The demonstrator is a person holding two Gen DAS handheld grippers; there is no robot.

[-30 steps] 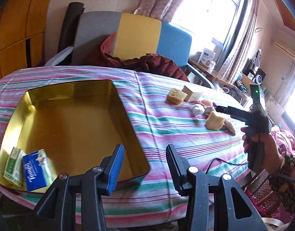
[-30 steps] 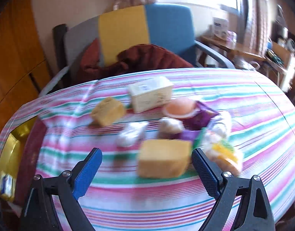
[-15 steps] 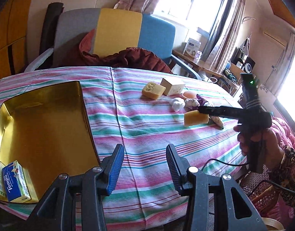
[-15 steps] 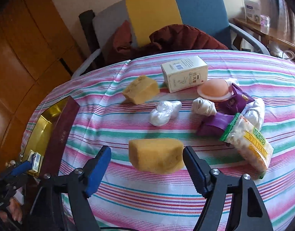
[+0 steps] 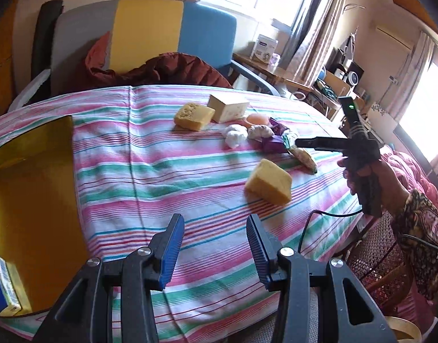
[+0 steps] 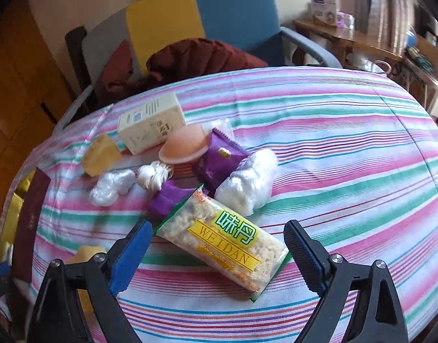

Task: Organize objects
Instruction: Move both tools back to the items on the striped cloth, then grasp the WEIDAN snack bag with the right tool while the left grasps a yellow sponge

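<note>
My right gripper (image 6: pixel 219 245) hangs over a clear noodle packet (image 6: pixel 224 240) printed WEIDAN. Its jaws are opening, the packet lies between them, and the pads do not touch it. A yellow sponge (image 5: pixel 269 181) lies tilted on the striped cloth, left of that gripper. Further back are a second sponge (image 6: pixel 100 155), a white carton (image 6: pixel 150 125), a pink disc (image 6: pixel 184 144), purple packets (image 6: pixel 219 157) and white plastic bundles (image 6: pixel 249 178). My left gripper (image 5: pixel 216 245) is partly open and empty above the cloth. The gold tin (image 5: pixel 33 185) to its left holds a blue carton (image 5: pixel 1 283).
An armchair (image 5: pixel 150 34) with a dark red jacket (image 5: pixel 167 68) stands behind the table. On the right a person's hand (image 5: pixel 364 177) holds the right gripper over the table's edge, with a cable and a wicker chair (image 5: pixel 373 260) below it.
The right gripper has left the yellow sponge, moved right to the noodle packet, and its jaws stand wider. The left view has swung right, away from the tin, toward the pile.
</note>
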